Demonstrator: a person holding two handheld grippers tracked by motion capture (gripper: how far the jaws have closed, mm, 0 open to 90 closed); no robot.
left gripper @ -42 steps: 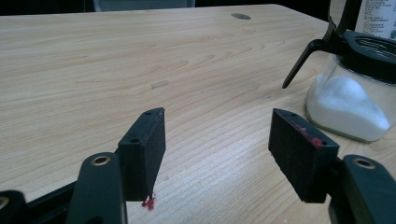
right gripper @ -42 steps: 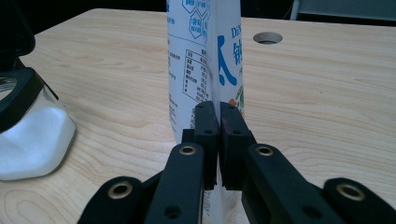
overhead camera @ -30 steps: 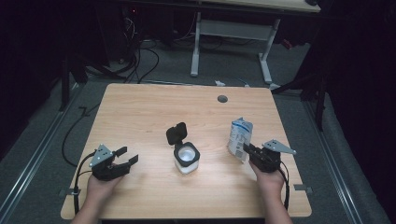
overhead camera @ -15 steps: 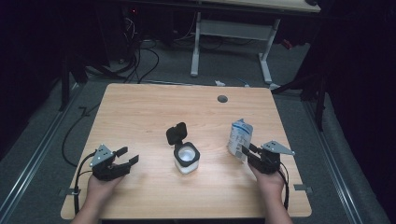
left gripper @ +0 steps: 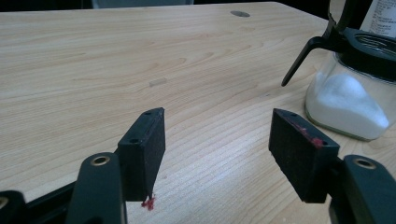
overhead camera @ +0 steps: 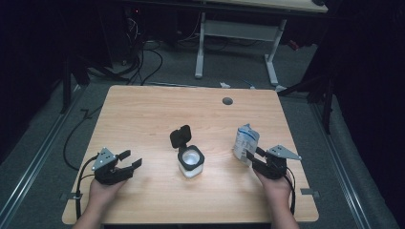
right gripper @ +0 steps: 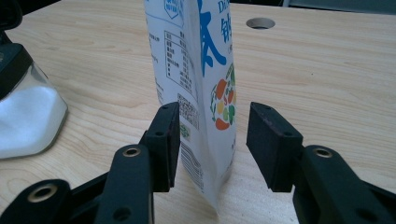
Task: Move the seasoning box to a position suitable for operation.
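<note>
Right hand-held gripper straddles the pouch — jaws apart (upright).

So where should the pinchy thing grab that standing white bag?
Low on the white bag, across its thin flat sides, coming from the person's side of the table. It stands upright with its narrow edge facing the right gripper, whose open jaws already sit on either side of it. The jar is well clear.

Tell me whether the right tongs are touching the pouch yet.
Cannot tell. In the right gripper view the right tongs straddle the upright pouch: the right pad stands clear, but the left pad sits too close to judge.
</note>
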